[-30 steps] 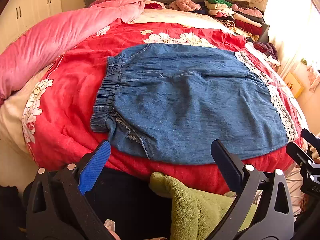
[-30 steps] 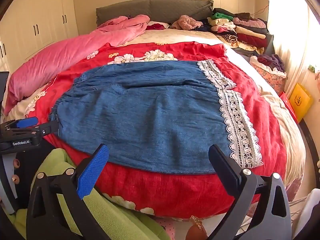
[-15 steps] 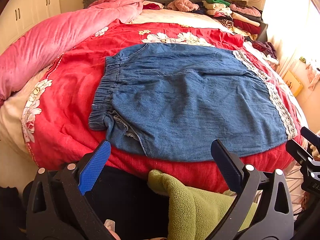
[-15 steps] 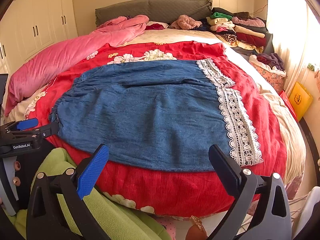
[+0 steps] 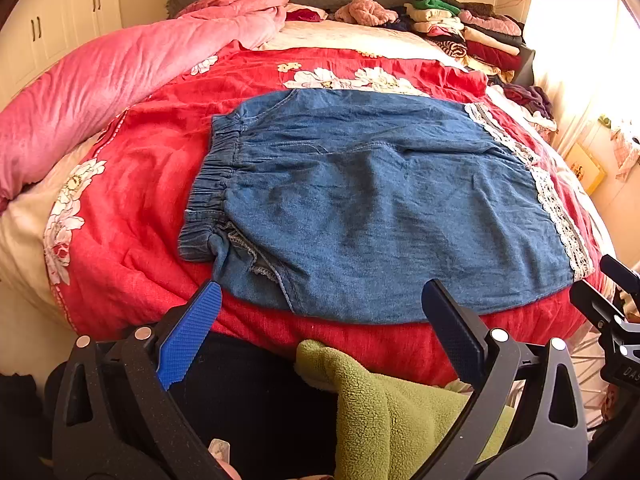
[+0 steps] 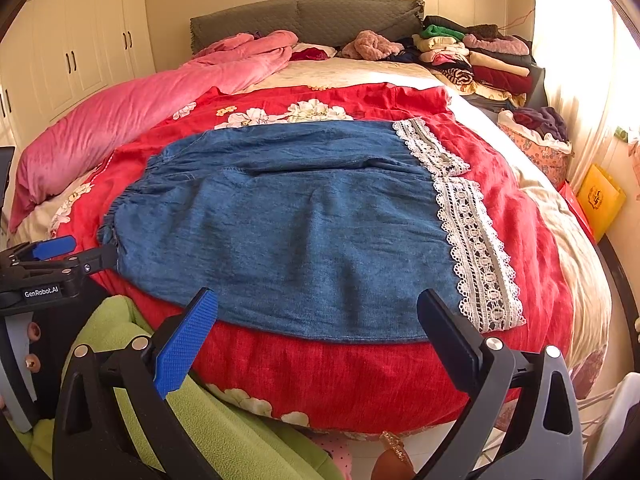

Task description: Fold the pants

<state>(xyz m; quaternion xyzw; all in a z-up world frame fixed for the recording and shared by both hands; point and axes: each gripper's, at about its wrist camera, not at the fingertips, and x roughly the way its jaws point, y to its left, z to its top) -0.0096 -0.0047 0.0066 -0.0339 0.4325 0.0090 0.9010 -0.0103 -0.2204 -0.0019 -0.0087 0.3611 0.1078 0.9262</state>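
Note:
Blue denim pants (image 5: 380, 200) lie flat on the red floral quilt (image 5: 140, 160), elastic waistband at the left, white lace hems (image 5: 560, 216) at the right. They also show in the right wrist view (image 6: 296, 224), with the lace hems (image 6: 476, 240) at the right. My left gripper (image 5: 320, 304) is open and empty, just short of the pants' near edge by the waistband end. My right gripper (image 6: 318, 312) is open and empty, above the near edge toward the hem end. Each gripper shows at the edge of the other's view.
A pink duvet (image 5: 100, 84) lies along the left of the bed. Stacked folded clothes (image 5: 460, 28) sit at the back right by the grey headboard (image 6: 308, 16). A green fleece (image 5: 400, 408) hangs below the grippers. A yellow box (image 6: 600, 200) stands by the right wall.
Both grippers have edged slightly forward toward the pants' near edge. The pants lie unchanged. Both grippers stay open.

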